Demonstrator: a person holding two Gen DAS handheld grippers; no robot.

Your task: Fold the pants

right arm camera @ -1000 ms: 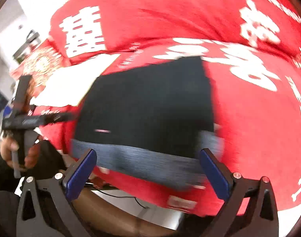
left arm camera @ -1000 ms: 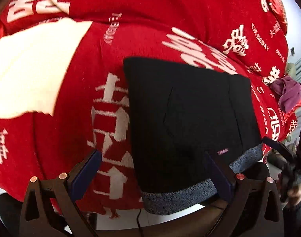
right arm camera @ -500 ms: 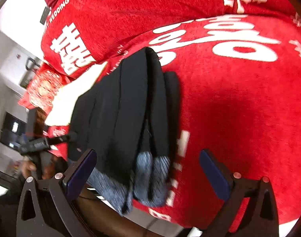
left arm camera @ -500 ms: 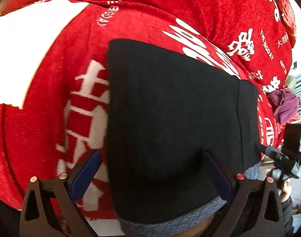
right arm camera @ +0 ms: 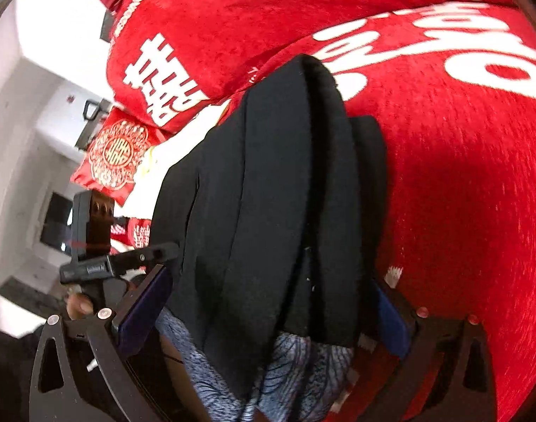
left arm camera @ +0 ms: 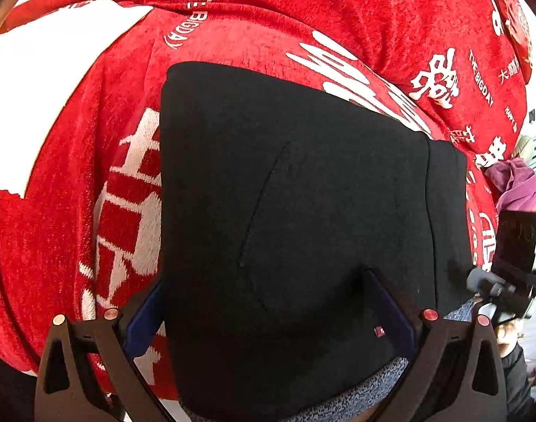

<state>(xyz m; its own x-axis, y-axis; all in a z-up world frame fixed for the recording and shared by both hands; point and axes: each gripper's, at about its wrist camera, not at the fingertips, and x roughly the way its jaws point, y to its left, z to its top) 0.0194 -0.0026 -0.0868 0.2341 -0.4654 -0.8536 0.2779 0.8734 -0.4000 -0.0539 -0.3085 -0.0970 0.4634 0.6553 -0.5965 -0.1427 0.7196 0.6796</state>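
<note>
Folded black pants (left arm camera: 303, 218) between both grippers' spread fingers

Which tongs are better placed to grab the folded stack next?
Right, probably. The right tongs straddle the black pants at the layered edge; the left tongs sit open over the flat top.

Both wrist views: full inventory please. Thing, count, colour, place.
pants: 1, black with grey waistband, folded, on the blanket, between both grippers' fingers
blanket: 1, red with white characters, under the pants
cushion: 1, red with gold pattern, far left in right wrist view
cloth: 1, purple, right edge of left wrist view
left gripper: 1, black with blue pads, open, straddling the pants
right gripper: 1, black with blue pads, open around the pants' layered edge
</note>
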